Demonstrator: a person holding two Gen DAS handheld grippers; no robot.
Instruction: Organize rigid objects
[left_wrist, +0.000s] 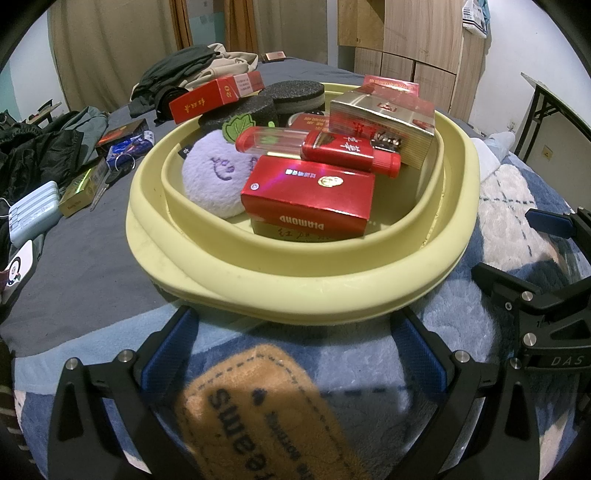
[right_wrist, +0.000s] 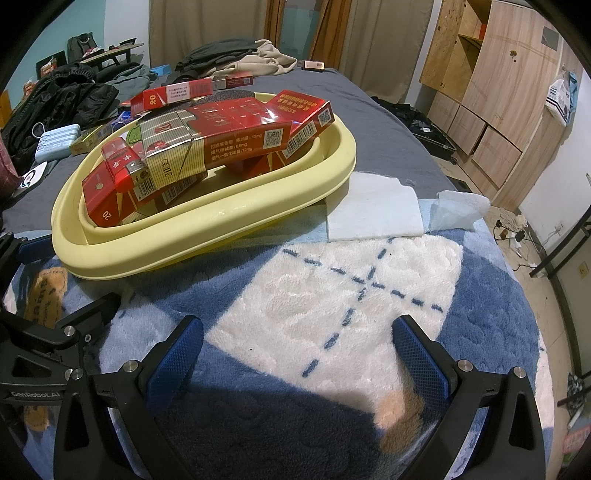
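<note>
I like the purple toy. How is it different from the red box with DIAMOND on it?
The purple plush toy is round, fuzzy and pale lilac with a stitched face; the red DIAMOND box is a shiny, flat-sided rectangle with printed letters. The plush toy leans against the inner wall of the yellow basin; the box lies flat, its lettering upside down from the left wrist view. Both sit inside the basin, touching.

— What do we count in the yellow basin (left_wrist: 295, 291)?
— One basin, two black foam discs (left_wrist: 295, 94), one purple plush toy (left_wrist: 212, 177), one red lighter (left_wrist: 332, 149).
— And we see two folded white cloths (right_wrist: 373, 210) beside it.
</note>
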